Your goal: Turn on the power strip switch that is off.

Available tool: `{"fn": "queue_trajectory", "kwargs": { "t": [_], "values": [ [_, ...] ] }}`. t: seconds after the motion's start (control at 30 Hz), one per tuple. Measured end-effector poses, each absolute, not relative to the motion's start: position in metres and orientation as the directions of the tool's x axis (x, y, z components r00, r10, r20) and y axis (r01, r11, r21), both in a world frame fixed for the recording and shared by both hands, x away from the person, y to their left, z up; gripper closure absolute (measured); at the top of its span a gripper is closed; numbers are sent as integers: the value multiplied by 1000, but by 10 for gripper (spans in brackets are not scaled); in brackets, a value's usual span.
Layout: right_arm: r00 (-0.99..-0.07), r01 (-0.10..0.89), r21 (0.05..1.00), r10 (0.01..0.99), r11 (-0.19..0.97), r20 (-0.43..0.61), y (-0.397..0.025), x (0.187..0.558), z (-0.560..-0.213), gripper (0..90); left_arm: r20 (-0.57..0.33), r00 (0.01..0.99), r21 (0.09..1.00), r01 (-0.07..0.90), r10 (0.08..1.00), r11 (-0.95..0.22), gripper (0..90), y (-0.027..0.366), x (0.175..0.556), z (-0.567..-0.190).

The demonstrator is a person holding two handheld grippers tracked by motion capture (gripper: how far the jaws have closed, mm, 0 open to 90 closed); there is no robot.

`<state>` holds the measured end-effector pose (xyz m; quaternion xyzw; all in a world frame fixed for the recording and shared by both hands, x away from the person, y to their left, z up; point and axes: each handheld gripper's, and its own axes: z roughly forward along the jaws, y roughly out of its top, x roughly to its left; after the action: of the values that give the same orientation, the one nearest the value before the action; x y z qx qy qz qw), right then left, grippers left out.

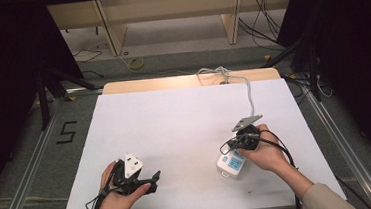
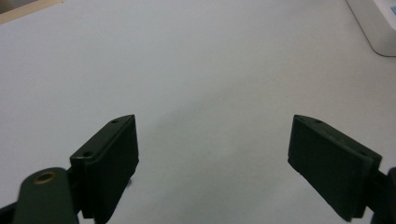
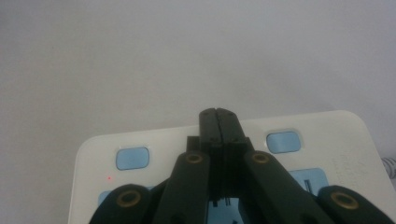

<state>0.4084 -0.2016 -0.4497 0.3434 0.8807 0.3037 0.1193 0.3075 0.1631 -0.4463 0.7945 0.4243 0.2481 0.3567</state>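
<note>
While the left tongs (image 2: 215,154) gape wide over bare surface (image 1: 174,120), the right tongs (image 3: 218,122) sit pressed together, empty, above the power strip (image 3: 327,135).

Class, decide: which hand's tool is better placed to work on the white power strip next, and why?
The right tool: its shut jaws sit directly above the white plastic power strip with blue buttons. The left tool stands open over bare white tabletop, well away from it.
</note>
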Motion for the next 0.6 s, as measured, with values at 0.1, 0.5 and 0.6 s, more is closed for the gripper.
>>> {"fn": "queue_trajectory", "kwargs": {
  "t": [0.1,0.5,0.6],
  "values": [
    [-735,535,613,678,582,-2,-201,409,-449,900,92,517,777,497,851,-386,159,163,308,-446],
    [-737,540,593,676,598,-11,-198,410,-448,900,93,518,773,500,850,-390,159,163,308,-447],
    [-740,534,588,672,608,-21,-197,410,-448,900,93,518,773,500,850,-390,159,163,308,-446]
  ]
}}
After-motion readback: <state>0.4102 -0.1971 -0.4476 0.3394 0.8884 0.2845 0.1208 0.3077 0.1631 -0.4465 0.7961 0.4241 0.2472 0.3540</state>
